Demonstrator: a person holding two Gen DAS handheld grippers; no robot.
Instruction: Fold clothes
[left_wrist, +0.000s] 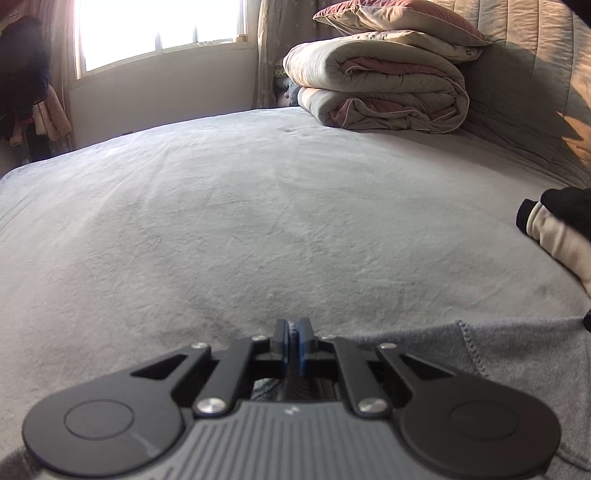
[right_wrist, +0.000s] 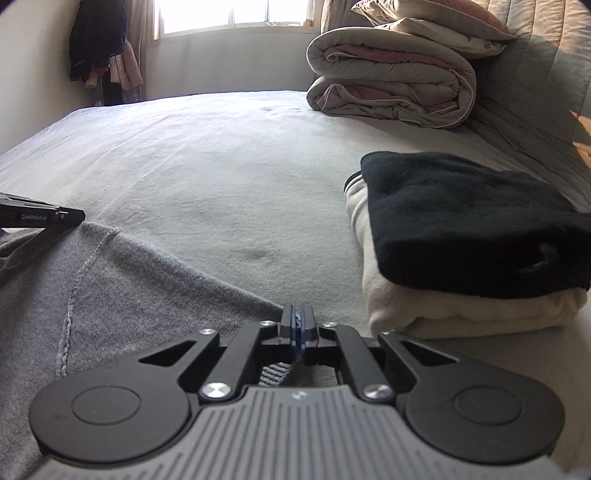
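A grey knit garment (right_wrist: 122, 280) lies on the bed's near edge; it also shows in the left wrist view (left_wrist: 476, 354). My left gripper (left_wrist: 294, 326) is shut on the garment's edge, with ribbed fabric visible between its fingers. My right gripper (right_wrist: 298, 314) is shut on another edge of the same garment. The left gripper's side shows at the far left of the right wrist view (right_wrist: 44, 216), touching the garment's upper corner. A folded black garment (right_wrist: 476, 218) lies on a folded cream one (right_wrist: 458, 310) to the right.
The light grey bed sheet (right_wrist: 207, 166) spreads ahead. A rolled quilt (right_wrist: 391, 85) and pillow (left_wrist: 399, 18) sit at the far right by the padded headboard (right_wrist: 535, 85). A window (left_wrist: 159, 26) and hanging clothes (right_wrist: 99, 40) are beyond the bed.
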